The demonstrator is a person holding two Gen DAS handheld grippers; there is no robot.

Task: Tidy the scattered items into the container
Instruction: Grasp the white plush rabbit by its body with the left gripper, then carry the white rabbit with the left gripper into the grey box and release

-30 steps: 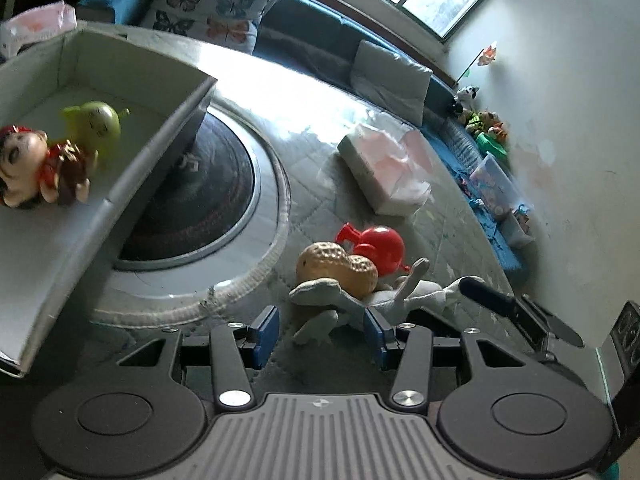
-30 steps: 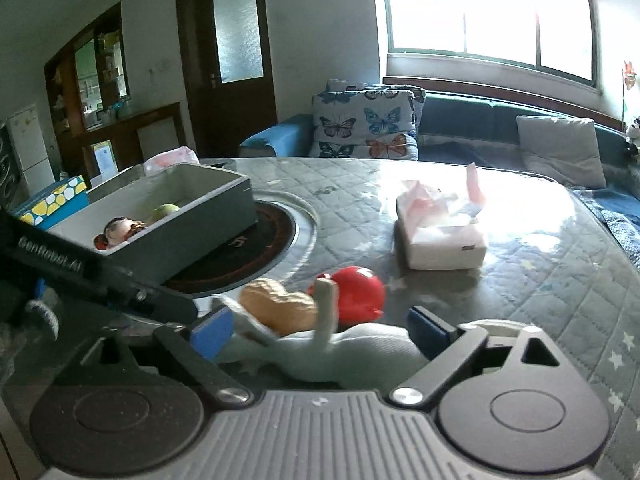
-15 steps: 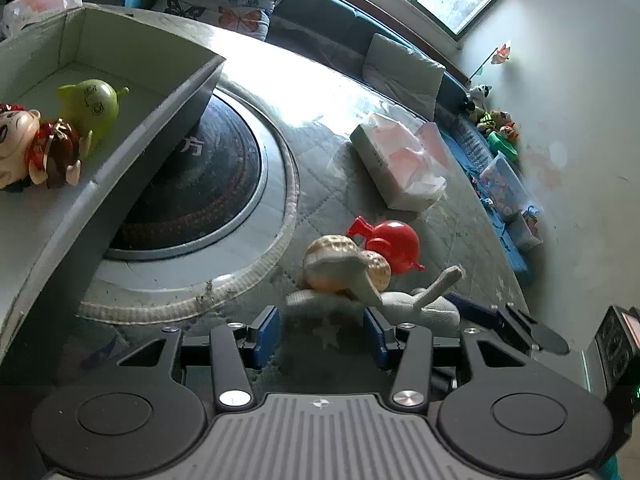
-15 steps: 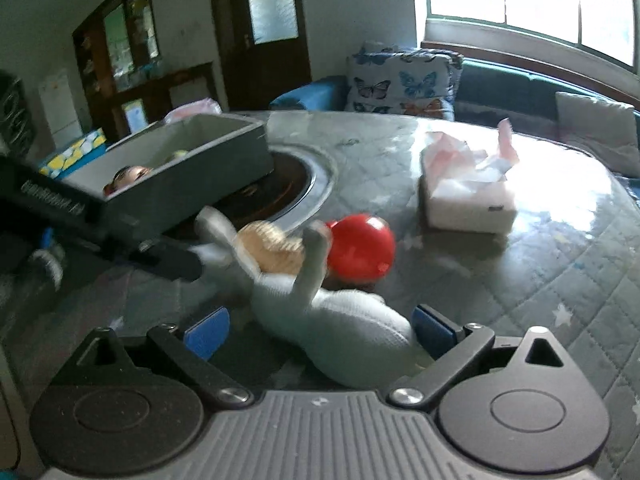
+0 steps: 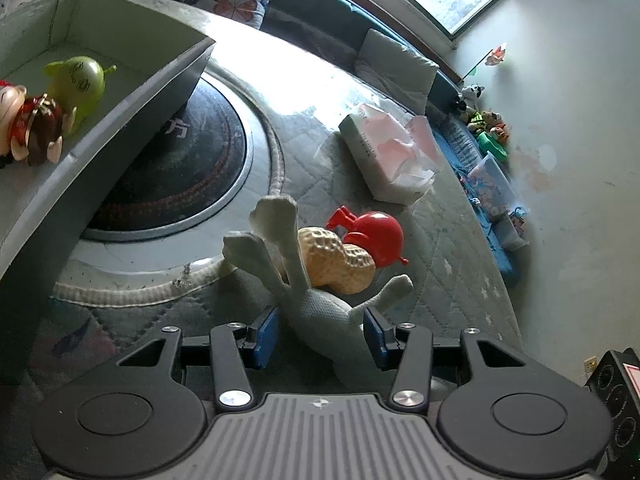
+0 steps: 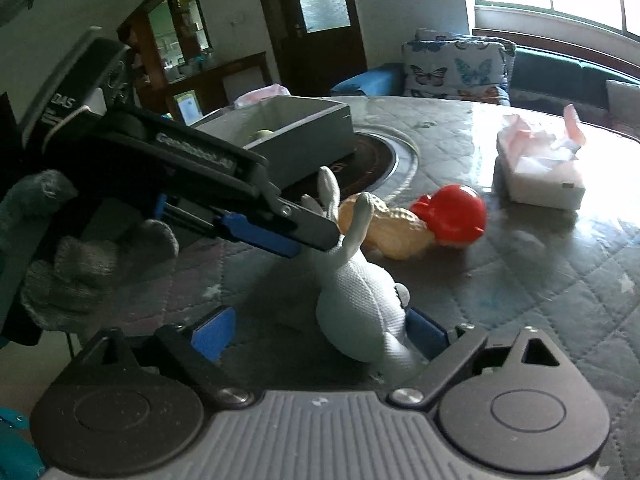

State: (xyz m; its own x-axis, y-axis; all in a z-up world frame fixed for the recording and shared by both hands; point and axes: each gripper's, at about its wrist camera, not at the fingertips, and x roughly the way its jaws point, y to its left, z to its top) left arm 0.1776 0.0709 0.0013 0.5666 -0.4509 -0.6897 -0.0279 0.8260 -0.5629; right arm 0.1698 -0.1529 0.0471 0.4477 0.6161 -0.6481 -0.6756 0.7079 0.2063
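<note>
container [image 5: 132,92]: grey open box, far left on the tabletop [image 5: 448,264], partly over the round black inset plate [image 5: 180,168]. Holds a green figure [image 5: 78,84] and a red-dressed doll [image 5: 28,124], touching each other.
left gripper [image 5: 320,330]: jaws apart, blue pads either side of the plush rabbit [image 5: 316,316]; contact with the pads can't be confirmed. In the right wrist view its finger lies against the rabbit's ears.
plush rabbit: white, on the tabletop near centre, ears pointing up and far.
peanut toy [image 5: 336,260]: just behind the rabbit, touching it.
red toy [image 5: 376,230]: touching the peanut's far right side.
right gripper [image 6: 316,332]: jaws wide apart, rabbit body between the pads, right pad close to it.
tissue pack [image 5: 384,156]: far right, well apart from the toys.
</note>
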